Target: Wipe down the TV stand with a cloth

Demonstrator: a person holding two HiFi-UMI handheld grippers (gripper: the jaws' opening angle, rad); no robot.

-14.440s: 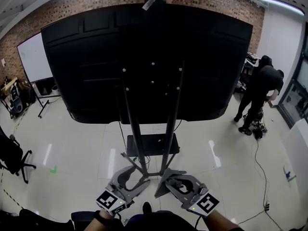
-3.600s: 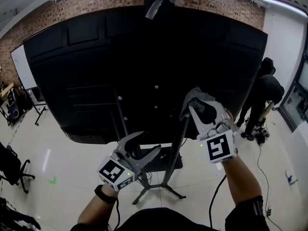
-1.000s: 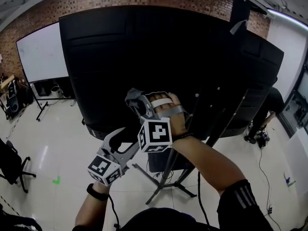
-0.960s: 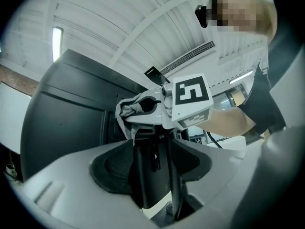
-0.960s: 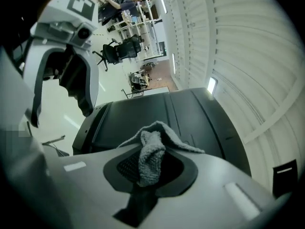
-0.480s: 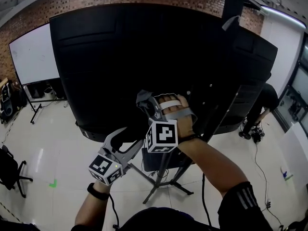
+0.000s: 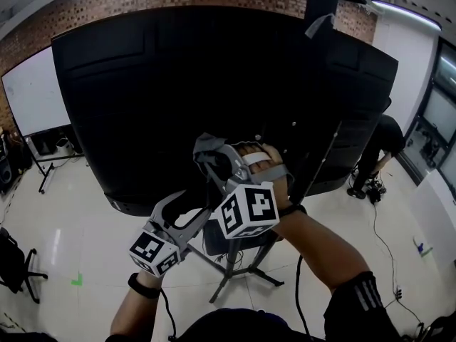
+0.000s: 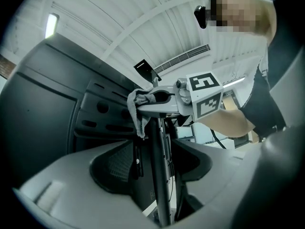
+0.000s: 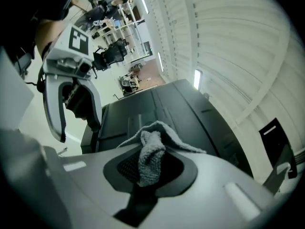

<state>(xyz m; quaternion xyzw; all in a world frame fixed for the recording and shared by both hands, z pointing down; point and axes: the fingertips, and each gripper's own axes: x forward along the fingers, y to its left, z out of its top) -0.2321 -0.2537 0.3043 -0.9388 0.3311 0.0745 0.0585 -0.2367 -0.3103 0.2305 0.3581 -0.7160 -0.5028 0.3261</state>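
Note:
The black TV stand holds a large black screen (image 7: 178, 91) seen from behind, with slanted poles (image 7: 324, 155) and splayed feet (image 7: 242, 273) on the floor. My right gripper (image 7: 206, 155) is shut on a grey cloth (image 7: 205, 147) and holds it against the stand's left pole, at the screen's back. From the right gripper view the cloth (image 9: 150, 159) hangs bunched between the jaws. My left gripper (image 7: 194, 204) is open just below, and a stand pole (image 8: 159, 175) passes between its jaws; whether they touch it I cannot tell. There the cloth (image 8: 138, 106) sits above, on the pole.
A person (image 7: 377, 152) bends over at the right by the screen's edge. A whiteboard on a stand (image 7: 32, 91) is at the left, an office chair (image 7: 14, 262) at the lower left. A cable (image 7: 385, 241) runs over the tiled floor. A small shelf (image 7: 214, 237) sits low on the stand.
Both grippers rose from near the stand's feet to the screen's back. Over the last second the right gripper kept the cloth on the left pole, shifting slightly; the left gripper stayed just below.

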